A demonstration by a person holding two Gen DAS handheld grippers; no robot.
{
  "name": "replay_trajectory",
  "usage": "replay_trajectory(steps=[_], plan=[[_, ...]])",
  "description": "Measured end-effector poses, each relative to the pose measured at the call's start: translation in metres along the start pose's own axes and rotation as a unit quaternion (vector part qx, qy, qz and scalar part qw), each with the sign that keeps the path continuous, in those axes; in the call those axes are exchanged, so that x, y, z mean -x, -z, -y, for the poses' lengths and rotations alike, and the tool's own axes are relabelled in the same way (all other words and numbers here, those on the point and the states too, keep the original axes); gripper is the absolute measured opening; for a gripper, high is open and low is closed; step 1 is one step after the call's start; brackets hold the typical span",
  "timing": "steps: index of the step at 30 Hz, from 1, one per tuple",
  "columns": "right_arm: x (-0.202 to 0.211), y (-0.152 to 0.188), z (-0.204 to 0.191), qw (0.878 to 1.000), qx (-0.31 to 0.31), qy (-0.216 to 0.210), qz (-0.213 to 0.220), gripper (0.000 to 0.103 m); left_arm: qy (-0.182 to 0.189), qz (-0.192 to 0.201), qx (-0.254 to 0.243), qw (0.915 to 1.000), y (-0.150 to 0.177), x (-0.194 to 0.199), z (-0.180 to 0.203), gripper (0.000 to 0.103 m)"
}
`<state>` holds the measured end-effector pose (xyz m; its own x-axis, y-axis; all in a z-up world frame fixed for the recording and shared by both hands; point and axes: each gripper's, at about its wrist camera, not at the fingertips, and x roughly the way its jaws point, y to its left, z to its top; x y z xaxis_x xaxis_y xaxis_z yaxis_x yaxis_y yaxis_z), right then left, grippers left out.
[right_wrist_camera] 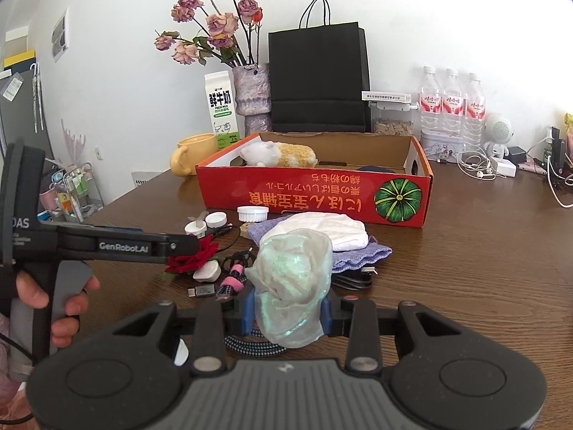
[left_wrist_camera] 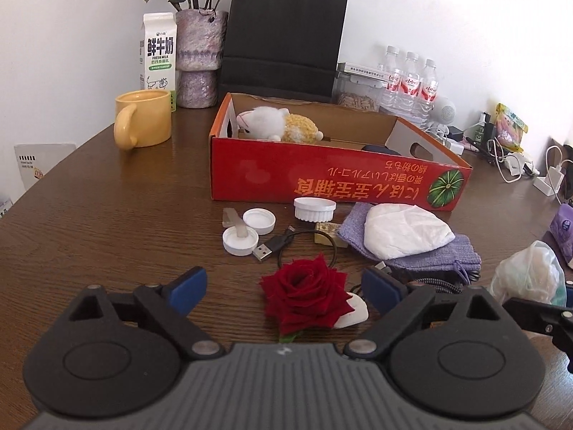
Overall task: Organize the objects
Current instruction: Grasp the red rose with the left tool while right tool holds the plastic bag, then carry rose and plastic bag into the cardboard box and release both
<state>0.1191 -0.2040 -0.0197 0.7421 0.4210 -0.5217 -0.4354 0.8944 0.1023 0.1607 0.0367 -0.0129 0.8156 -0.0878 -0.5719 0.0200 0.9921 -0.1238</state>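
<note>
Right now the red rose (left_wrist_camera: 304,294) lies on the table (left_wrist_camera: 107,215) between the spread, empty blue pads of the left gripper (left_wrist_camera: 286,288), stem toward the camera; the right gripper (right_wrist_camera: 286,317) clamps a crumpled iridescent bag (right_wrist_camera: 292,283)

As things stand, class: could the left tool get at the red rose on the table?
Probably yes. The left tool stands open with the red rose lying between its blue pads, untouched. Nothing lies over the flower; only a small white piece sits against it.
</note>
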Motion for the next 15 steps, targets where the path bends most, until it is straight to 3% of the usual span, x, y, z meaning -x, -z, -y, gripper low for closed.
replay_trajectory(steps=[4,5,8,15], plan=[[-0.003,0.001,0.000,1.000,-0.003,-0.002,-0.001,0.033,0.015,-0.024,0.026,0.9993,0.001,-0.009,-0.002,0.068],[-0.004,0.001,0.000,1.000,-0.004,-0.002,-0.002,0.033,0.021,-0.027,0.036,0.9988,0.002,-0.010,-0.003,0.046],[-0.006,0.001,0.002,1.000,-0.006,-0.003,-0.003,0.033,0.030,-0.014,0.048,0.9983,0.002,-0.005,-0.005,0.038],[-0.009,0.001,0.005,1.000,-0.009,-0.002,-0.002,0.033,0.028,0.018,0.042,0.9986,-0.005,0.013,-0.004,0.037]])
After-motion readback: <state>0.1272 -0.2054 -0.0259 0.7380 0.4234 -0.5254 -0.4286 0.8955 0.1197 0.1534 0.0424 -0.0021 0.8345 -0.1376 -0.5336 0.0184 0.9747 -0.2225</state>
